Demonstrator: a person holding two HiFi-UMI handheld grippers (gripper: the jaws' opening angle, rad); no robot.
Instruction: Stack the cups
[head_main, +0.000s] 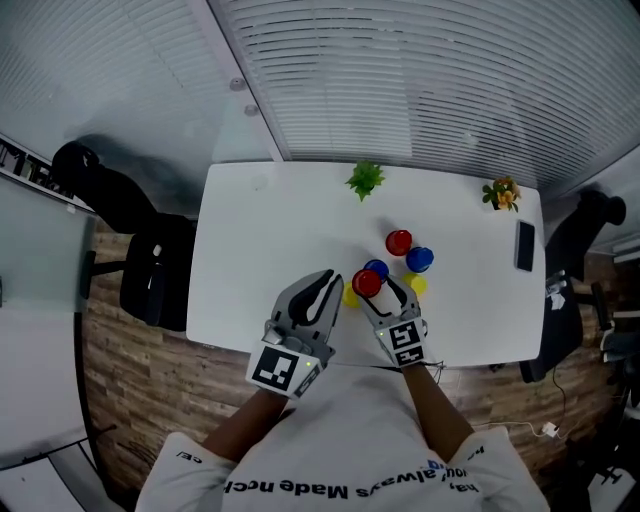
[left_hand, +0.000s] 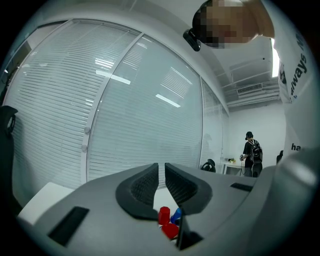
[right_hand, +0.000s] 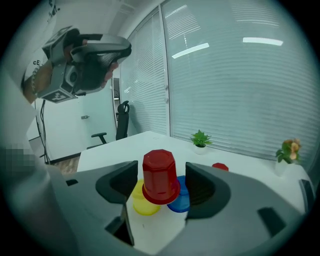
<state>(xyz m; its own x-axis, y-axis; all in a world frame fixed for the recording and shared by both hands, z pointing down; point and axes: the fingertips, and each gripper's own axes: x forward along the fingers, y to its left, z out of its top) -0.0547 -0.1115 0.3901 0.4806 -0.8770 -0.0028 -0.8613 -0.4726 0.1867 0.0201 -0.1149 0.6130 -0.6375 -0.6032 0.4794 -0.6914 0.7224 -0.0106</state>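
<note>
On the white table (head_main: 260, 250) stand several upside-down cups. A red cup (head_main: 399, 242), a blue cup (head_main: 419, 259) and a yellow cup (head_main: 416, 285) sit right of centre. My right gripper (head_main: 378, 290) is open around another red cup (right_hand: 160, 176), with a gap showing at each pad. Just behind that cup are a yellow cup (right_hand: 142, 202) and a blue cup (right_hand: 181, 197). My left gripper (head_main: 325, 282) hovers at the left of the group, its jaws shut with nothing between them (left_hand: 161, 182).
A green plant (head_main: 366, 179) and a flowering plant (head_main: 501, 193) stand along the table's far edge. A dark phone (head_main: 525, 245) lies near the right edge. Black office chairs stand at the left (head_main: 150, 260) and right (head_main: 585, 225) of the table.
</note>
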